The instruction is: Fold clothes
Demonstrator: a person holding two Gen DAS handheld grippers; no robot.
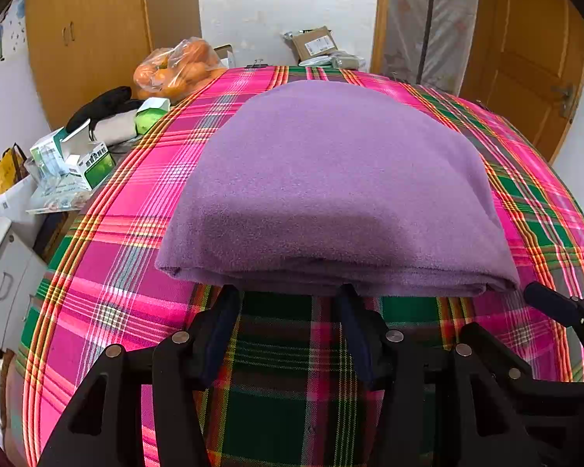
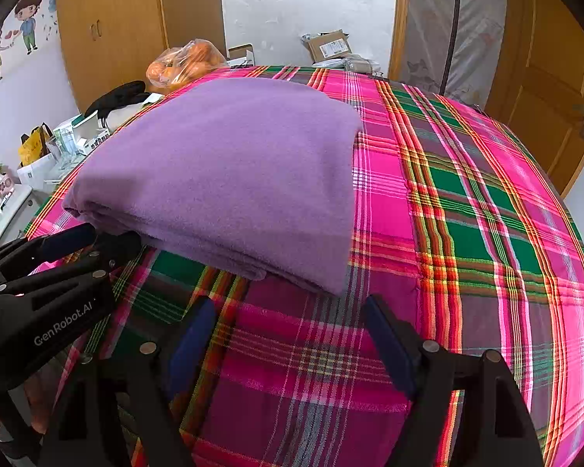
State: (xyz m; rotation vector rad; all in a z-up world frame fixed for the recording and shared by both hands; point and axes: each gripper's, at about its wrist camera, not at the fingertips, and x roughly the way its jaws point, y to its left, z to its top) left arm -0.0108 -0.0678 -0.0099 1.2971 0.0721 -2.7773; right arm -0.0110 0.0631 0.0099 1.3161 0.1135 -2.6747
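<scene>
Your folded purple garment point(image 1: 331, 186) lies flat on the pink-and-green plaid cloth point(image 1: 128, 225), its layered fold edge facing you at the near side. Your left gripper point(image 1: 288, 292) sits at that near edge, fingertips just touching or just short of the fabric, jaws apart and holding nothing. Your right gripper point(image 2: 288, 303) hovers off the garment's near right corner, jaws also spread wide and empty. In the right wrist view the left gripper's body reads "GenRobot.AI" in white. At the far left, a bag of oranges point(image 1: 175, 68) and a green-and-white medicine box point(image 1: 93, 163) with print too small to read.
</scene>
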